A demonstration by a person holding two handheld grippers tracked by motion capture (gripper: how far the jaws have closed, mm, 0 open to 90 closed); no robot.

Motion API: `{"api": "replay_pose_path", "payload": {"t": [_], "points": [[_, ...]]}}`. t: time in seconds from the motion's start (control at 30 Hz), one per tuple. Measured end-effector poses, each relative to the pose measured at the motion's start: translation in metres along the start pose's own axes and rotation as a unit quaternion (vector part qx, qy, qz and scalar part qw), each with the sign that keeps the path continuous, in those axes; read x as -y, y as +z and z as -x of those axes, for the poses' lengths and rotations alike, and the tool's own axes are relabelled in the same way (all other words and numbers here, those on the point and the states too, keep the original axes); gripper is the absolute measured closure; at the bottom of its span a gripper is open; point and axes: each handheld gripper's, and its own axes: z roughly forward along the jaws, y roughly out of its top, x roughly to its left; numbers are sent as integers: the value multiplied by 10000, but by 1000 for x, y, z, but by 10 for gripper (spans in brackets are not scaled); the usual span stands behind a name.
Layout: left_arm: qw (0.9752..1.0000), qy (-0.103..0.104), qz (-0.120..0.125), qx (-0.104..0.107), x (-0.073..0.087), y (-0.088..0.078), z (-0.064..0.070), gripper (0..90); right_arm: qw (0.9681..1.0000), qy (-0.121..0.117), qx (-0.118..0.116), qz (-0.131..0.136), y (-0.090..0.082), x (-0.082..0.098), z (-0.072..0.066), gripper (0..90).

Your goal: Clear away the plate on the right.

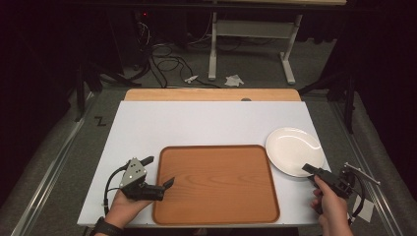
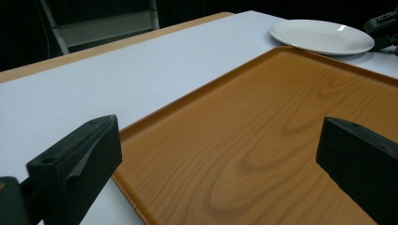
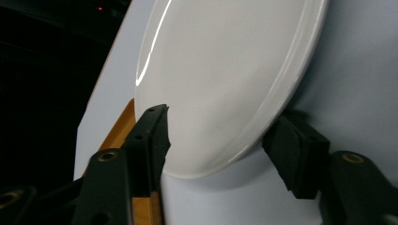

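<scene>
A brown wood-grain tray (image 1: pixel 216 184) lies empty at the front middle of the white table (image 1: pixel 196 123). A white plate (image 1: pixel 294 150) rests on the table just off the tray's far right corner. My left gripper (image 1: pixel 160 170) is open at the tray's left edge; in the left gripper view its jaws stand wide apart, with the tray (image 2: pixel 263 140) between and beyond them and the plate (image 2: pixel 321 35) farther off. My right gripper (image 1: pixel 309 171) is open at the plate's near rim. Its jaws straddle the rim of the plate (image 3: pixel 220 84), one over the plate, one outside it.
A strip of bare wooden tabletop (image 1: pixel 211 94) shows beyond the white board. On the floor behind are cables (image 1: pixel 167 61), a white desk frame (image 1: pixel 248 29) and paper scraps (image 1: pixel 233 80). The other gripper (image 2: pixel 382 23) shows beside the plate.
</scene>
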Motion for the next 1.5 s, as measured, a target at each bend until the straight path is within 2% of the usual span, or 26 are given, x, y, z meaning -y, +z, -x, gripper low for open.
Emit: {"api": "replay_pose_path", "payload": {"t": [0.13, 0.17, 0.2, 0.43, 0.83, 1.2, 1.5], "points": [[10000, 11, 15, 1, 0, 0, 1, 10, 10000, 59, 75, -19, 1, -2, 2, 568], [10000, 23, 17, 21, 0, -1, 1, 10, 9999, 114, 94, -8, 2, -3, 3, 616], [10000, 41, 34, 32, 0, -1, 2, 10, 9999, 114, 94, -8, 2, -3, 3, 616], [9998, 144, 43, 108, 0, -1, 4, 10, 9996, 195, 184, 34, 2, -3, 9, 770], [9997, 197, 44, 158, -1, 0, 5, 11, 9982, 561, -128, 171, 3, -2, 18, 815], [9996, 237, 20, 180, -1, 0, 6, 11, 9953, 839, -232, 435, 0, -1, 21, 859], [9995, 243, 63, 193, -1, -1, 6, 11, 9928, 836, -414, 756, -6, -1, 18, 895]]}}
